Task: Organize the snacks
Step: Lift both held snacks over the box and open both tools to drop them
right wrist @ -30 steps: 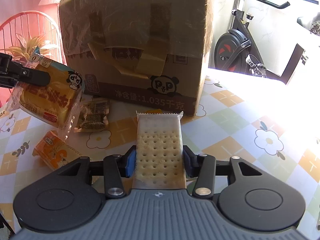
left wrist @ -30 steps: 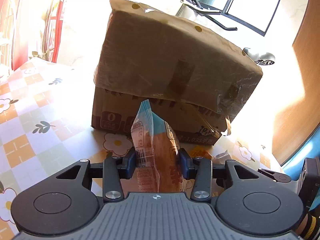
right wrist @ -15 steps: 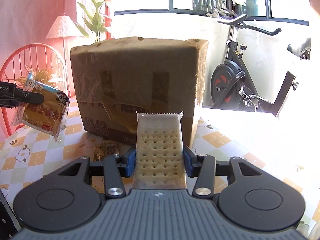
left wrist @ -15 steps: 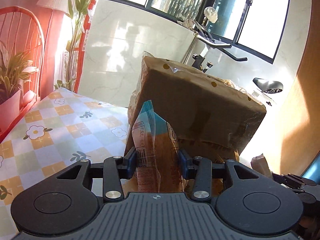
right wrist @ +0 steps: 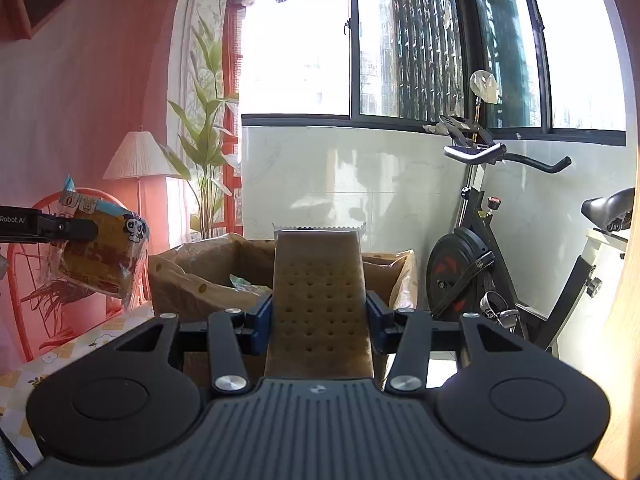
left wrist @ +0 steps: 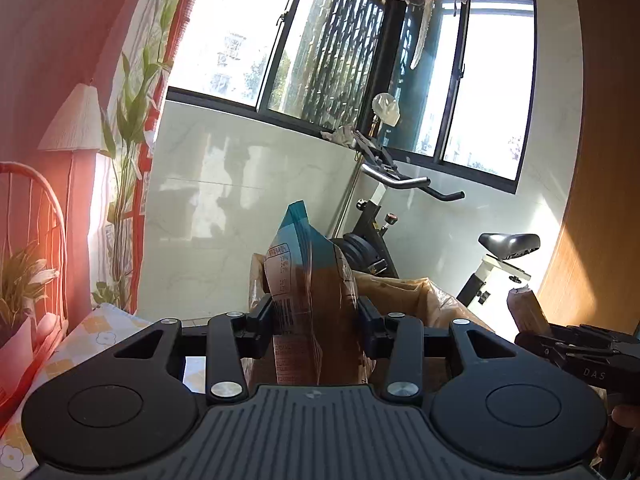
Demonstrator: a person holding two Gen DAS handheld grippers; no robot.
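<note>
Two snacks are in hand, one per gripper. We see the left gripper [left wrist: 316, 318] pinching a sealed cake packet [left wrist: 310, 276] edge-on between its pads, and the right gripper [right wrist: 319, 316] pinching a flat cracker pack [right wrist: 318, 292] across its width; both packs stand clear of the table, held above the rim of the cardboard box [right wrist: 192, 268].

Step, as we judge it: carry to the box, with the drop-in not yet done. The box flaps stand open, and one greenish wrapper [right wrist: 244, 283] already shows inside — we cannot tell what else lies under it.

Next move likely calls for bringing each gripper over the opening, tipping the fingers downward and spreading them so the pack falls clear of the flaps. The two grippers sit close side by side — we would release one at a time to avoid a knock.

Count: two grippers, two held packs, one box, one wrapper seen inside. Beyond: one floral tablecloth [right wrist: 52, 360], one exercise bike [right wrist: 480, 264], one lamp [right wrist: 138, 156].
</note>
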